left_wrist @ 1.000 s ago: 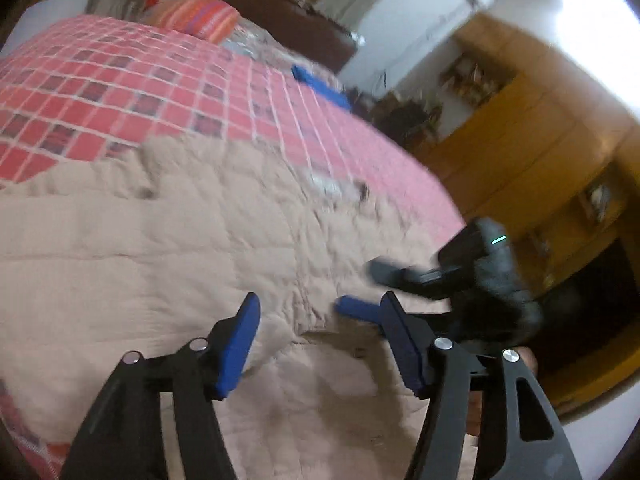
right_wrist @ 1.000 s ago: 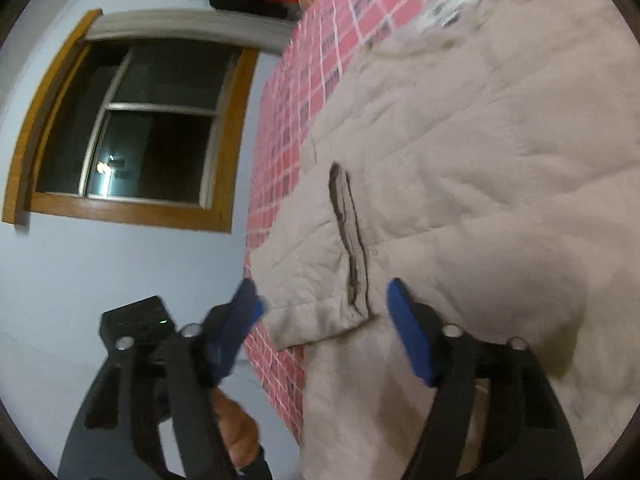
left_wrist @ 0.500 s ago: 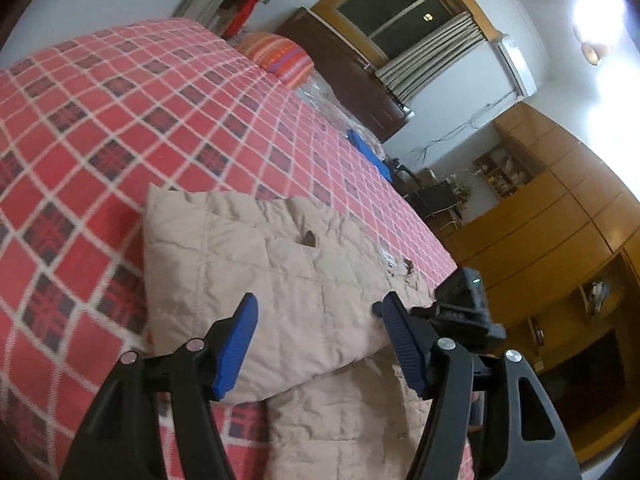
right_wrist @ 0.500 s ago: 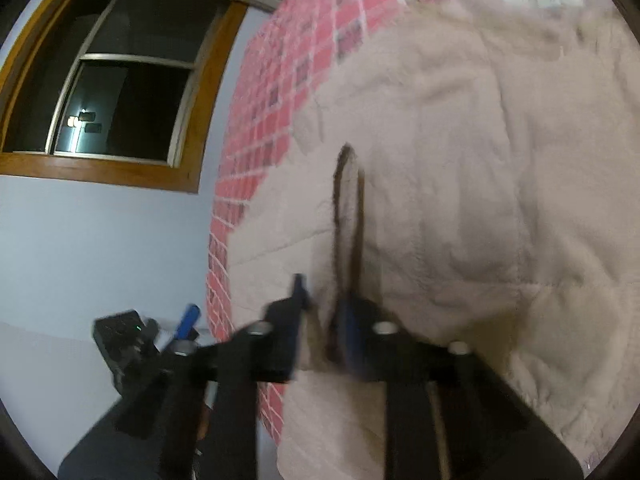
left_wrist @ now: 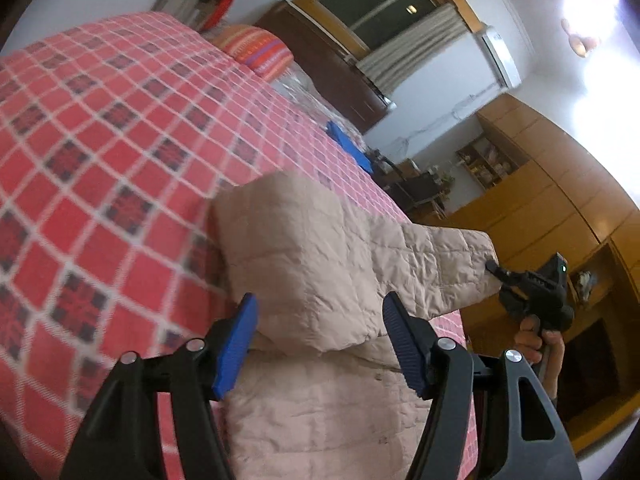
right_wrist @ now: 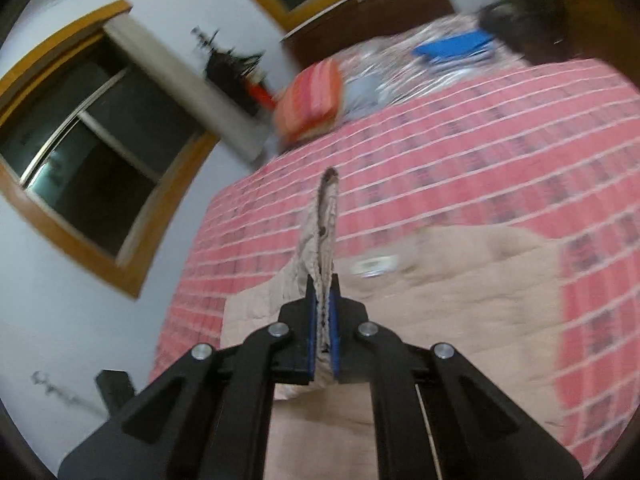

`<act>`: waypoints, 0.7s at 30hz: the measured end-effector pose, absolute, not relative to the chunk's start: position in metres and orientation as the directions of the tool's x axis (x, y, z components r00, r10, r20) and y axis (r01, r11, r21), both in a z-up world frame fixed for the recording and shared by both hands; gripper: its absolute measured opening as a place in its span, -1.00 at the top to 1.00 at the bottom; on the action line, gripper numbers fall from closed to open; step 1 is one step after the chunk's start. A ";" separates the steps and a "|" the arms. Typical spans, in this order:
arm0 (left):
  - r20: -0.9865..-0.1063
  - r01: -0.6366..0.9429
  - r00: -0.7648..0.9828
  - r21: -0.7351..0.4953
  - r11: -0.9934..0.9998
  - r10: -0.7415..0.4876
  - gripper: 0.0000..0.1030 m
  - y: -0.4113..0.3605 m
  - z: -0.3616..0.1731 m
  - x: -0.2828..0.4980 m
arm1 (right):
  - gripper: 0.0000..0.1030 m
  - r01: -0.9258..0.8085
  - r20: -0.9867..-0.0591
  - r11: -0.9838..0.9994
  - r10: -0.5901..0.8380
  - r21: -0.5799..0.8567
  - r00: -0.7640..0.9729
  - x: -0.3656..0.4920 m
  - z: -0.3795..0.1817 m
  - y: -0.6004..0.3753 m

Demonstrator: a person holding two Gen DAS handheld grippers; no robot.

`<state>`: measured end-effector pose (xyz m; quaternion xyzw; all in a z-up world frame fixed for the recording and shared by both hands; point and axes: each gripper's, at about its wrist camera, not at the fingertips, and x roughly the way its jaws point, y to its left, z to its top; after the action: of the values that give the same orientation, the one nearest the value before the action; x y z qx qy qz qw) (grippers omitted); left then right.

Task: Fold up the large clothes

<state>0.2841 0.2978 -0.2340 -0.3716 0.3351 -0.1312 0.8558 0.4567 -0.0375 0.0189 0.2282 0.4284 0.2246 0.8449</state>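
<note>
The big beige puffy coat (left_wrist: 328, 264) lies on the bed (left_wrist: 100, 140), on its red checked cover, and part of it is lifted up. The right gripper (right_wrist: 323, 320) has its 2 blue fingers (right_wrist: 310, 334) pinched tight on an edge of the coat, and the cloth sticks up straight ahead of the fingers like a thin flap. In the left wrist view that same right gripper (left_wrist: 496, 270) is off to the right of the left fingers, with a hand (left_wrist: 538, 340) under it, pulling a corner of the coat out stiff and flat. It looks held that way so the loose part can be laid over the rest of the coat for a fold. The left gripper (left_wrist: 320, 340) has its 2 fingers (left_wrist: 236, 352) spread wide and holds nothing. The lifted fold of the coat sits just ahead of them and between them, and more coat lies flat below them. I think the left gripper waits there so it can grab the near edge or press the coat down while the other side pulls. The coat is thick and floppy, so it may slide on the cover
</note>
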 end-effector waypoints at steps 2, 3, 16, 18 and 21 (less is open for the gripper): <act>-0.485 -0.014 0.717 -0.728 0.685 -0.501 -0.26 0.286 -0.240 0.299 | 0.92 -0.141 -0.635 0.807 0.547 0.574 0.545 0.450 0.002 -0.059; -0.497 -0.015 0.705 -0.724 0.690 -0.506 -0.26 0.279 -0.244 0.307 | 0.92 -0.115 -0.647 0.809 0.538 0.576 0.541 0.446 -0.011 -0.069; -0.601 -0.008 0.609 -0.658 0.753 -0.518 -0.26 0.240 -0.278 0.362 | 0.92 0.060 -0.698 0.760 0.560 0.648 0.447 0.433 -0.155 -0.108; -0.606 -0.012 0.601 -0.658 0.753 -0.521 -0.26 0.241 -0.281 0.363 | 0.92 0.065 -0.701 0.759 0.560 0.648 0.441 0.432 -0.163 -0.108; -0.619 -0.026 0.578 -0.665 0.746 -0.532 -0.24 0.243 -0.284 0.368 | 0.82 0.054 -0.716 0.772 0.558 0.633 0.420 0.433 -0.170 -0.104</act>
<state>0.3679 0.2434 -0.2843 -0.3220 0.4332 -0.1525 0.8279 0.4330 -0.1041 -0.1695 0.2973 0.5142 0.1599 0.7885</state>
